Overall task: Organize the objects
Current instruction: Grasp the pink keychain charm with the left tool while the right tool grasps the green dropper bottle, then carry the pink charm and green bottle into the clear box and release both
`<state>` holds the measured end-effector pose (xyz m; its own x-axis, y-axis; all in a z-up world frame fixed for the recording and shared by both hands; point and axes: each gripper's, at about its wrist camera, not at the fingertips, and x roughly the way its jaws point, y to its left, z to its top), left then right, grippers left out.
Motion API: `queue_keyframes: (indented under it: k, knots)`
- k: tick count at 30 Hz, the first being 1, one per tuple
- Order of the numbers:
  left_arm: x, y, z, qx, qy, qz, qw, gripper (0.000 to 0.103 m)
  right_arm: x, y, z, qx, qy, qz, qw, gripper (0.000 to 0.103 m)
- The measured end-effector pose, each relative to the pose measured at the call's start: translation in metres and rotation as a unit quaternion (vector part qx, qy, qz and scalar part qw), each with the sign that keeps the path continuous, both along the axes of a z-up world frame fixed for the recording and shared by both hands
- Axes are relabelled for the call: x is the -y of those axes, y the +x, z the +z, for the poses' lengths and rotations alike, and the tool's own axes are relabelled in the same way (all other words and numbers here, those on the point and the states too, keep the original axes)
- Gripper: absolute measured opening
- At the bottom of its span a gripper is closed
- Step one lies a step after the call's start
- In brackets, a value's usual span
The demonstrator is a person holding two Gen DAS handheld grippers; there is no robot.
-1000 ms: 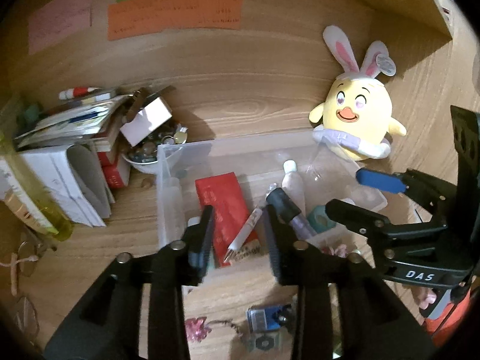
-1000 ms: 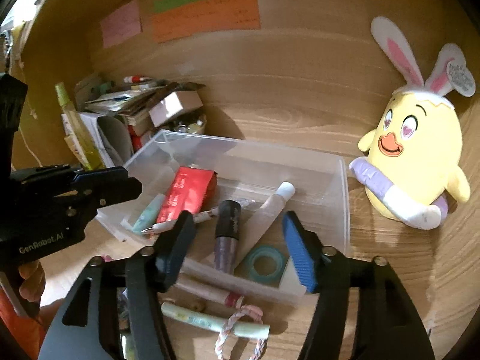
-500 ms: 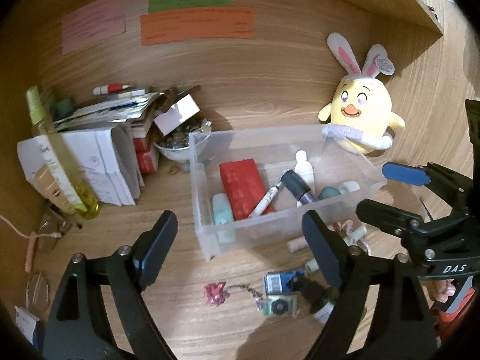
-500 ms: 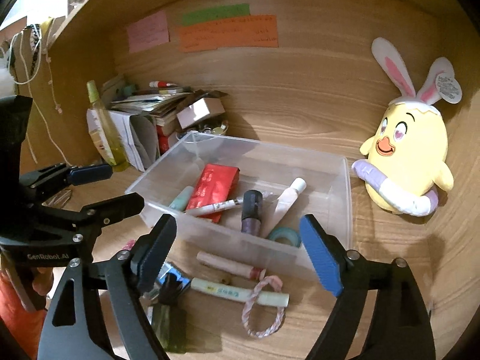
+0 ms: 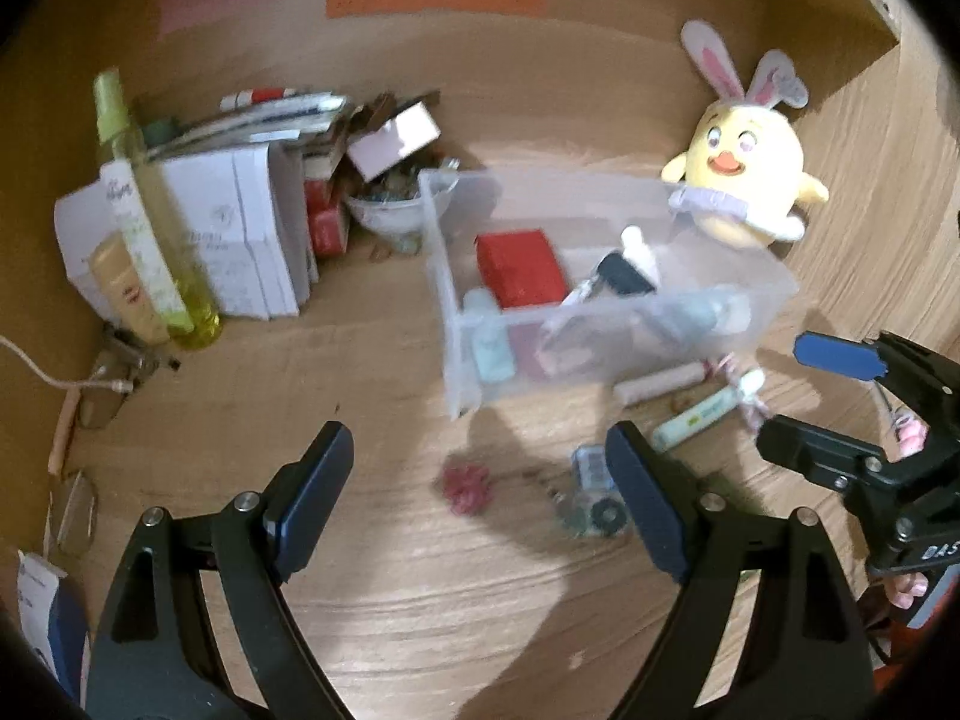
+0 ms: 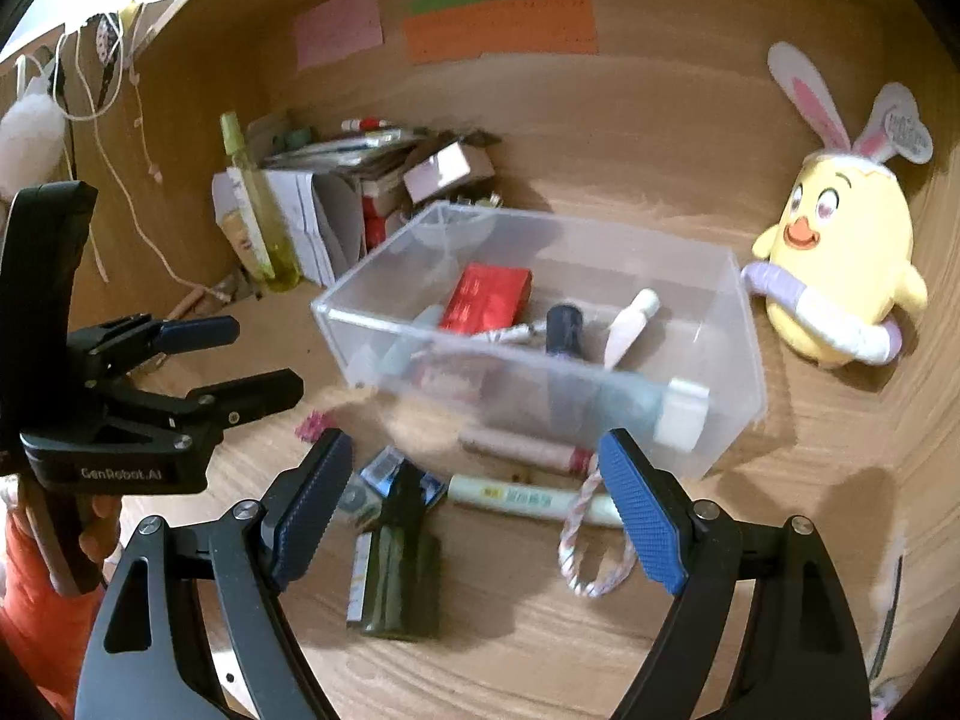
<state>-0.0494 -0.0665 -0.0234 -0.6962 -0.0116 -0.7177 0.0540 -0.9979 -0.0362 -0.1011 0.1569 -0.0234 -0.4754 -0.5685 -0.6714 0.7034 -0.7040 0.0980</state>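
A clear plastic bin (image 5: 456, 312) (image 6: 738, 324) holds a red packet (image 5: 519, 267) (image 6: 486, 300), tubes and a dark bottle (image 6: 564, 330). Loose items lie on the desk in front of it: a pink tube (image 6: 522, 447), a white-green tube (image 6: 528, 498), a twisted cord loop (image 6: 591, 546), a dark green bottle (image 6: 402, 564), a pink charm (image 5: 465, 483) and a keychain cluster (image 5: 591, 507). My left gripper (image 5: 480, 498) is open and empty above the charm. My right gripper (image 6: 474, 504) is open and empty above the loose items.
A yellow bunny-eared plush (image 5: 744, 174) (image 6: 840, 264) stands right of the bin. At the back left are stacked papers and boxes (image 5: 240, 228), a yellow-green spray bottle (image 5: 150, 222), a bowl of small items (image 5: 390, 210), glasses (image 5: 114, 384) and a cable.
Both grippers have pulled back from the bin and opened wide. The left one was nearly closed over the bin a second ago. More of the desk front now shows.
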Motion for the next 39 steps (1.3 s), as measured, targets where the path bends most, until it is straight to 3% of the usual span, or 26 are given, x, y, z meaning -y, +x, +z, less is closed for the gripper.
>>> queue_keyframes:
  k: [7,11,13,17,24,30,39]
  knots:
    - [0.014,-0.005,-0.028,0.037,0.017,0.016,0.999,0.085,0.006,0.012,-0.022,0.03,0.009,0.014,0.999,0.082]
    - [0.011,-0.007,-0.038,0.053,0.019,0.005,0.9984,0.065,0.01,0.017,-0.032,0.043,0.013,0.024,0.999,0.079]
    - [0.009,-0.008,-0.041,0.056,0.016,0.002,0.9983,0.062,0.012,0.018,-0.037,0.05,0.018,0.03,0.998,0.068]
    - [0.006,-0.011,-0.045,0.064,0.015,-0.005,0.9978,0.051,0.013,0.021,-0.042,0.059,0.025,0.04,0.997,0.059]
    - [0.006,-0.019,-0.049,0.068,0.009,-0.004,0.9977,0.023,0.015,0.025,-0.048,0.068,0.035,0.047,0.996,0.038]
    - [0.002,-0.014,-0.045,0.053,-0.01,0.001,0.9986,0.023,0.011,0.024,-0.046,0.068,0.026,0.039,0.997,0.038]
    - [0.005,-0.001,-0.026,0.027,0.011,0.006,0.9995,0.023,-0.003,0.014,-0.025,0.051,-0.001,0.011,0.999,0.038]
